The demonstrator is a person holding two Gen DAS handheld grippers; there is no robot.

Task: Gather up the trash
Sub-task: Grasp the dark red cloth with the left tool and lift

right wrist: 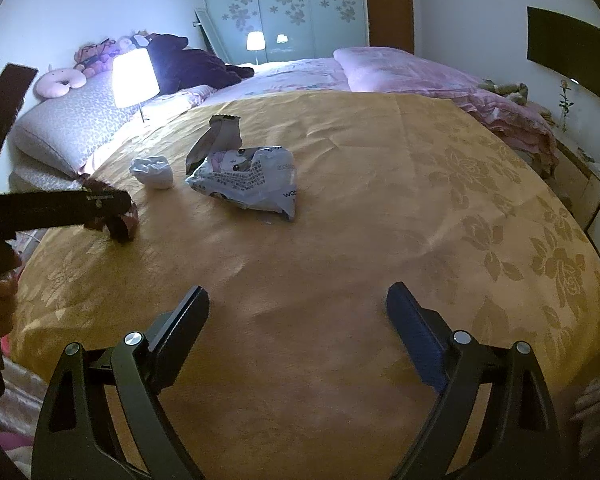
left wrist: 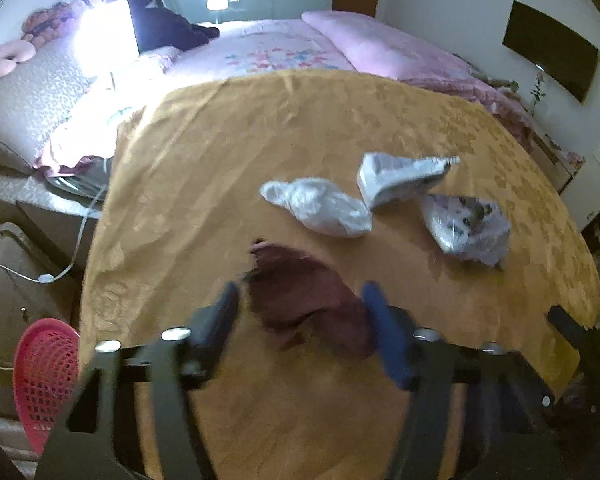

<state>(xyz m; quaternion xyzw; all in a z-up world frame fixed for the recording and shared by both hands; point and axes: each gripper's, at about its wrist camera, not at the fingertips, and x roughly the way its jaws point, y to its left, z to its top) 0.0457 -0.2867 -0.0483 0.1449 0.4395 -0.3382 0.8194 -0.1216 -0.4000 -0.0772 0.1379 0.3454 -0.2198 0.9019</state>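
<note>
The left claw [left wrist: 300, 304] is closing around a dark red wrapper [left wrist: 300, 300] lying on the yellow-covered bench [left wrist: 220, 140]; whether its pads are pressing yet I cannot tell. The right claw [right wrist: 298, 304] is hanging wide and empty. Next, probably: pinching firmly, lifting, then carrying toward the red basket [left wrist: 46, 380].

We note a bedroom: bed [right wrist: 300, 72] with pink quilt [right wrist: 412, 70] behind a table in a gold floral cloth [right wrist: 480, 208]. Lit bedside lamp [right wrist: 135, 77] beside plush toys [right wrist: 100, 56]. Sliding wardrobe [right wrist: 284, 8] with flower decals, brown door [right wrist: 389, 10], white walls [right wrist: 472, 8], dark wall panel [right wrist: 568, 52].
</note>
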